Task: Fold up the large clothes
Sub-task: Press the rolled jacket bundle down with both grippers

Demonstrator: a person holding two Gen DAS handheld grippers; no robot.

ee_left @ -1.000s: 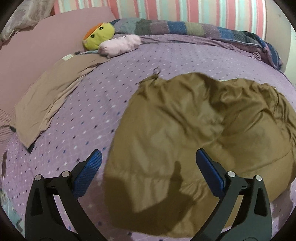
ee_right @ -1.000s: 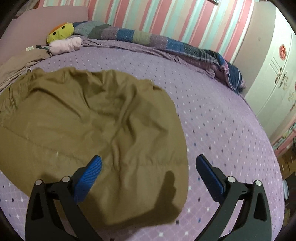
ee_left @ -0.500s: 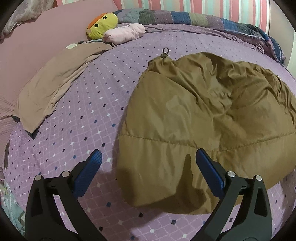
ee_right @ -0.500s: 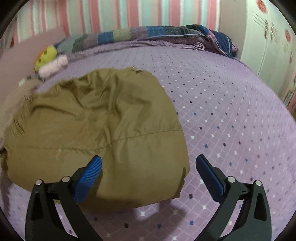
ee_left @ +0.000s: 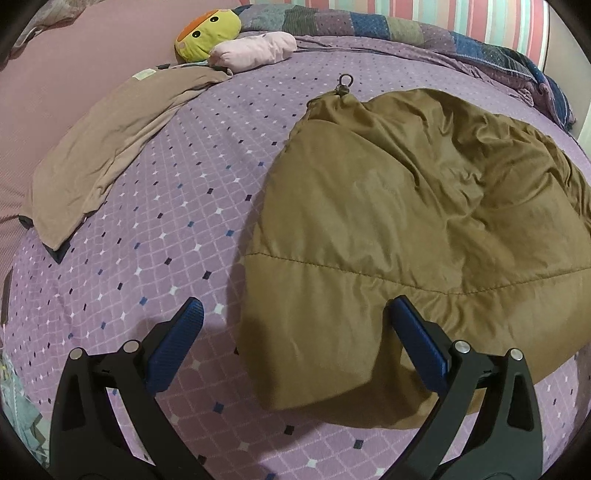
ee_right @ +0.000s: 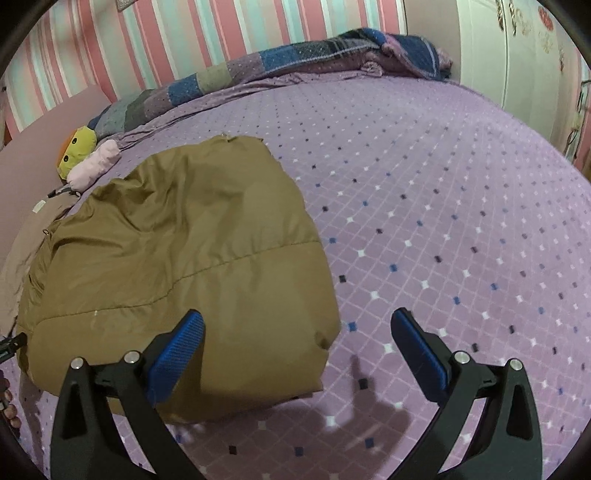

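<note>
An olive-brown padded jacket (ee_left: 406, 221) lies folded in a puffy heap on the purple diamond-pattern bed (ee_left: 147, 236). It also shows in the right wrist view (ee_right: 177, 258). A zipper ring (ee_left: 345, 82) sticks out at its far corner. My left gripper (ee_left: 293, 328) is open and empty, over the jacket's near left corner. My right gripper (ee_right: 297, 332) is open and empty, over the jacket's near right corner.
A tan garment (ee_left: 110, 140) lies flat at the bed's left. A yellow plush toy (ee_left: 207, 35) and pink cushion (ee_left: 255, 50) sit at the back. A patchwork blanket (ee_right: 295, 59) runs along the striped wall. A white wardrobe (ee_right: 517, 55) stands at right.
The jacket has settled flat on the bed. Both grippers stay open and have drawn back and down toward its near edge; the right one has swung to the right.
</note>
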